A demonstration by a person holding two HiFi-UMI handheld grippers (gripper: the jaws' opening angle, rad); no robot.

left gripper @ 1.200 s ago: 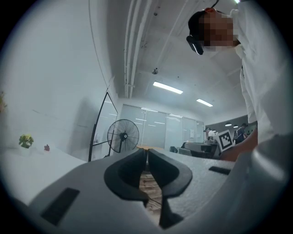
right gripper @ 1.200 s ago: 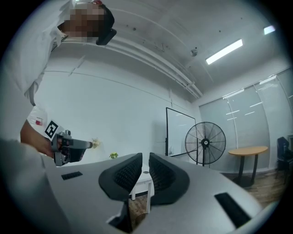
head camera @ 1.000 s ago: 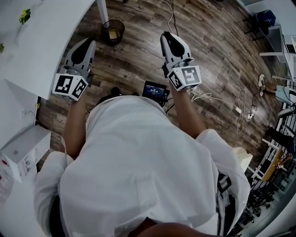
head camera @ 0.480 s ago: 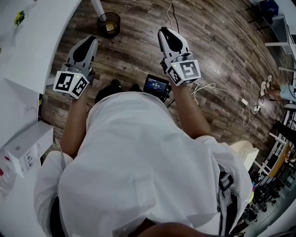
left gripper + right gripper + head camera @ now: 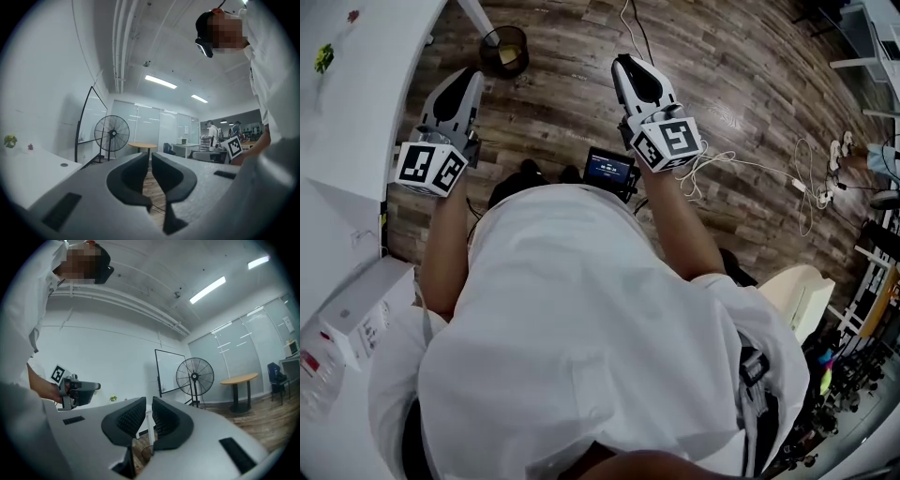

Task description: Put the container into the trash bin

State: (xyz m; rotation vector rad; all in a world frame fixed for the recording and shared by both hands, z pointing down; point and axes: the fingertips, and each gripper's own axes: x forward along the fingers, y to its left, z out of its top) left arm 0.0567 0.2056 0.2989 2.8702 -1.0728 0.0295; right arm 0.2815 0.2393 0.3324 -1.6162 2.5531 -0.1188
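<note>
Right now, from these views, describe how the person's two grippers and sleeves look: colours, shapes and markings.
The left gripper and right gripper are light grey tapering shells with black recesses. Each carries a white cube printed with black square markers. The fingers are dark curved pads, ribbed on the right gripper. The person wears a white shirt whose sleeves stop above the forearms.

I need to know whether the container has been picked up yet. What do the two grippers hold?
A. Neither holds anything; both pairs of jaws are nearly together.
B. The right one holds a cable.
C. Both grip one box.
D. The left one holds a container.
A: in its own view the left gripper has its jaws nearly together with nothing between them, and so does the right gripper.
</note>
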